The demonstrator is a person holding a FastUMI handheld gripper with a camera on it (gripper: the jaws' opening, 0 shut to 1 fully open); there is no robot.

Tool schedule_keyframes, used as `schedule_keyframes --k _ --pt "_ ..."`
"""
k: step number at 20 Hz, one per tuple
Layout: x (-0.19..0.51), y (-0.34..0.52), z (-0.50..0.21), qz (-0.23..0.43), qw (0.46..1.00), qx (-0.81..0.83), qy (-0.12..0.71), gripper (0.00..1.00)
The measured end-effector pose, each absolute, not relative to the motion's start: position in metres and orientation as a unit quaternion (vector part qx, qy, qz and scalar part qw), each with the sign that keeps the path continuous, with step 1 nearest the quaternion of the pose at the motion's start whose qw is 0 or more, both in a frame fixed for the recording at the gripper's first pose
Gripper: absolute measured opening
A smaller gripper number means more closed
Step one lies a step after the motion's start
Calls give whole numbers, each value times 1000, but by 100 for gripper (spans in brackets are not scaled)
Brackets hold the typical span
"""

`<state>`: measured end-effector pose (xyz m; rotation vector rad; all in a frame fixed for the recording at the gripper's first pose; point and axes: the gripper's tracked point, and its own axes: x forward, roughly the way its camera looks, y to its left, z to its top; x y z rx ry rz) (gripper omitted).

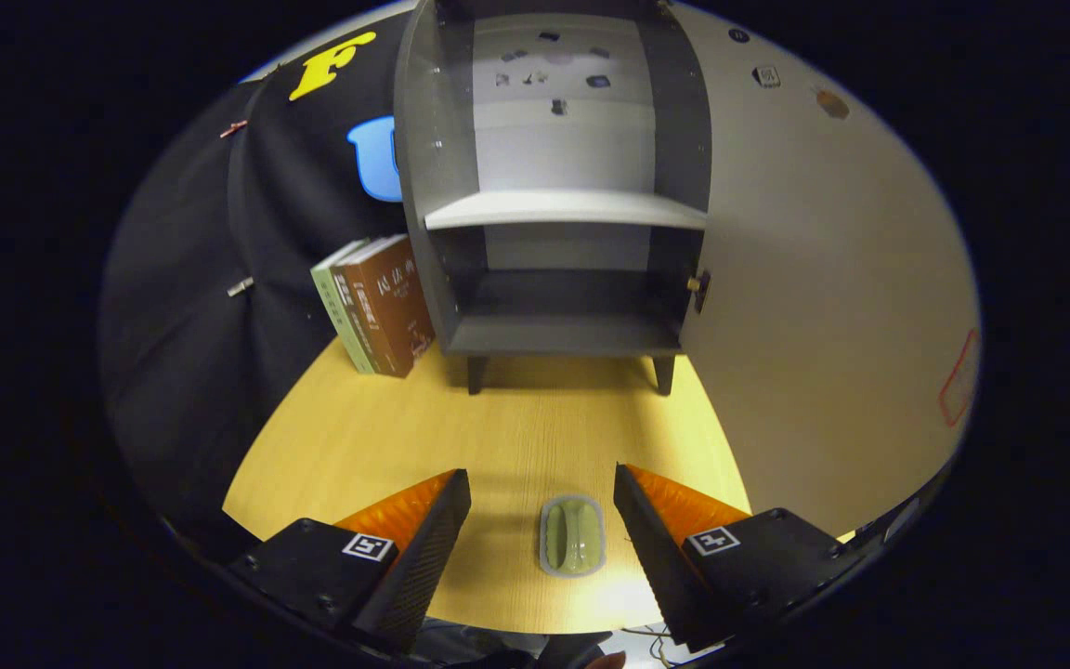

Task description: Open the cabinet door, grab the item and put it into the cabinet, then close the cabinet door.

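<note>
While the gripper hung above the pale wooden tabletop, its fingers stood wide apart with nothing pressed between them. A small green oval item in a clear rounded tray lay flat on the tabletop between the fingers, touching neither. Beyond them stood the small grey cabinet on short dark legs, its white door swung fully open to the right, small brass knob at the door's edge. Both shelves looked bare. Two upright books, one green, one brown, leaned against the cabinet's left side.
</note>
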<state>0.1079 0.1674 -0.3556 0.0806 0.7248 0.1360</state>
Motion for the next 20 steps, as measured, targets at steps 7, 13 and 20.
schedule_keyframes --k 7,13,20 --pt "102 156 -453 48 899 20 434 98" --pt "100 154 -510 30 874 23 484 75" --pt "99 153 -546 30 863 6 504 76"
